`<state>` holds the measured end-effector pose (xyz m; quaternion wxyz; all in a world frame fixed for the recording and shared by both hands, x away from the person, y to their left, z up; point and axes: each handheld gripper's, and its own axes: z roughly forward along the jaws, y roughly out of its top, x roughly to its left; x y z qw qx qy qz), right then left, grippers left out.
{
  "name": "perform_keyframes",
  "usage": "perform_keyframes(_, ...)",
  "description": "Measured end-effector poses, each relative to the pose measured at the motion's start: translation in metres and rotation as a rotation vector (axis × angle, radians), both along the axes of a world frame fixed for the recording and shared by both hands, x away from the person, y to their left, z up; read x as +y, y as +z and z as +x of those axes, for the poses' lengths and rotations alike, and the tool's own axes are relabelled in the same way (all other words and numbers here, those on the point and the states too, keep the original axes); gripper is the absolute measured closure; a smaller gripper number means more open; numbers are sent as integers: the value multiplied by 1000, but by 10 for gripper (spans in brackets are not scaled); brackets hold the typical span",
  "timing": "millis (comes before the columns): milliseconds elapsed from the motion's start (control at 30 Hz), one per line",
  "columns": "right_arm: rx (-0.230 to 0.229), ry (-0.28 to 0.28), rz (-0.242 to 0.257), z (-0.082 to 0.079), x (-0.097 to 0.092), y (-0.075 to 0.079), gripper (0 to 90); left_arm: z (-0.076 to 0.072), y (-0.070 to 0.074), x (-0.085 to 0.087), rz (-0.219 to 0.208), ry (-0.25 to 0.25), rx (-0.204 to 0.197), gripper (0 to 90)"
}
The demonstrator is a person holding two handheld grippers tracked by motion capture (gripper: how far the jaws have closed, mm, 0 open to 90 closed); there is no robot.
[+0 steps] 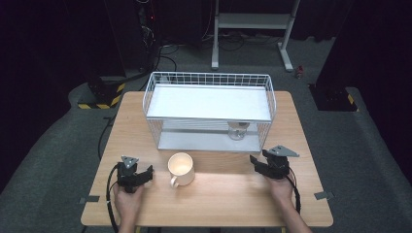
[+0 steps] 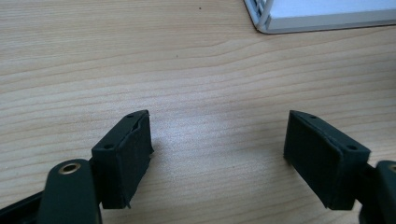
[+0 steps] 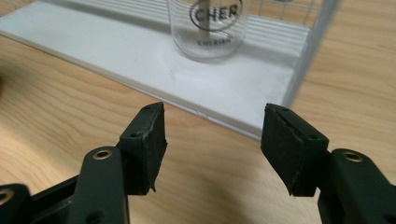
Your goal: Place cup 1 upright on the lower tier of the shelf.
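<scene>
Looking down from the high view: wooden surface (image 1: 218,194) carrying a white wire basket rack (image 1: 210,109) with a flat white top shelf and a lower tray, set toward the far side. Clear glass cup (image 1: 237,131) standing upright on the lower tray, near its right end. Cream mug (image 1: 180,169) upright on the surface just in front of the rack, handle turned toward the person, between the two hands. Left hand-held gripper (image 1: 145,173) low on the surface at the near left, just beside the mug but apart from it, held by a hand reaching in from the bottom edge. Right hand-held gripper (image 1: 256,164) at the near right, just in front of the rack's right corner, pointing toward the glass cup, well apart from the mug. Moving to the left gripper view: left hand-held gripper (image 2: 217,149) with jaws spread wide over bare wood grain, nothing between the pads, a corner of the rack at the upper right. Turning to the right gripper view: right hand-held gripper (image 3: 212,140) with jaws parted and empty, hovering over the surface just short of the tray's front edge; glass cup (image 3: 208,30) with dark printed lettering standing straight ahead on the white tray, near but not touched.
</scene>
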<state>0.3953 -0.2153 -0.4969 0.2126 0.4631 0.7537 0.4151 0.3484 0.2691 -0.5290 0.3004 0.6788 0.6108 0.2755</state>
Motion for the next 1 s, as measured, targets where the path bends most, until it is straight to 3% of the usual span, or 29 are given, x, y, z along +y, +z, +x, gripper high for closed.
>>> perform_keyframes(467,-13,-6,-21,-21,-19,-7,385,0,0,0,2,3,0,235)
perform_keyframes(800,-9,-14,22,-36,-30,-9,381,0,0,0,2,3,0,234)
perform_keyframes(900,-18,-10,-3,-41,-31,-11,380,0,0,0,2,3,0,234)
perform_keyframes(1000,-5,-16,8,-45,-34,-13,379,0,0,0,2,3,0,234)
